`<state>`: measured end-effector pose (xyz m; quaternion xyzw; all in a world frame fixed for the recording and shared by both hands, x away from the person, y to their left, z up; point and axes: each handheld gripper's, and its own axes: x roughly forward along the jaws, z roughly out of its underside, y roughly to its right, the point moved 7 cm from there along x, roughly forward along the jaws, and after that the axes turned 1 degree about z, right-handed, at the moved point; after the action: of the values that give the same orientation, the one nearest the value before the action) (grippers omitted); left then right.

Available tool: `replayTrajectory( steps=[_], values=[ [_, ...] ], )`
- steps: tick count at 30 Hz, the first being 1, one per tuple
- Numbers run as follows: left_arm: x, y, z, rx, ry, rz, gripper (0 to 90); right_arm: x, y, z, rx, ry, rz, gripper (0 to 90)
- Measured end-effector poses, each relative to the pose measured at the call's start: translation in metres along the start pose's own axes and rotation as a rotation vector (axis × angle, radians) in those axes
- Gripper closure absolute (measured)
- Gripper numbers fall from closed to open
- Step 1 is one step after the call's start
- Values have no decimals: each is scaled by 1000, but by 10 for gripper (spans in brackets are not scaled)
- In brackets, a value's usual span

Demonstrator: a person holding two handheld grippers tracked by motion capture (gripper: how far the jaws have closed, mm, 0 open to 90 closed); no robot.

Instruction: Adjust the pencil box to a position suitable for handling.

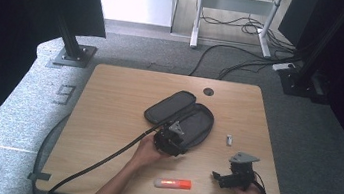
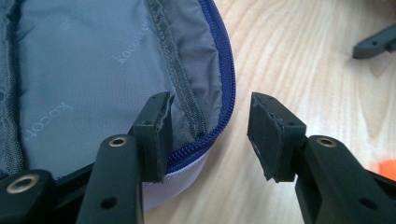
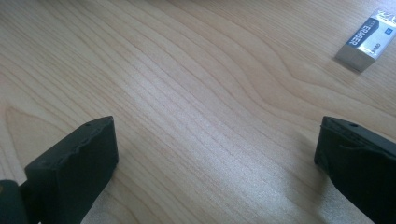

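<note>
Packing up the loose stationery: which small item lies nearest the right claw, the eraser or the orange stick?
The eraser looks slightly nearer: white, it lies just beyond the right claw, beside the case. The orange stick lies off to its left, near the table's front edge.

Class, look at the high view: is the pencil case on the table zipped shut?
No. The pencil case lies spread open in two halves on the table, its grey lining facing up.

From above, the left gripper (image 1: 170, 141) covers the near rim of the open pouch (image 1: 181, 114). The small eraser (image 1: 229, 140) is too tiny there to read. The table's (image 1: 106, 118) near edge is cut off by the frame.
</note>
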<state>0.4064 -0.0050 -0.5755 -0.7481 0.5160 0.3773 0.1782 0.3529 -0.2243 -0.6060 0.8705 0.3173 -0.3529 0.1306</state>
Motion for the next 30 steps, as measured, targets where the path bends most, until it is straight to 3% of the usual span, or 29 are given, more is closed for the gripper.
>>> replayTrajectory(
  steps=[22,30],
  values=[
    [-8,46,19,34,-11,60,493,0,0,0,2,-1,0,0],
    [-12,48,18,37,8,66,473,0,0,0,2,-1,0,0]
  ],
)
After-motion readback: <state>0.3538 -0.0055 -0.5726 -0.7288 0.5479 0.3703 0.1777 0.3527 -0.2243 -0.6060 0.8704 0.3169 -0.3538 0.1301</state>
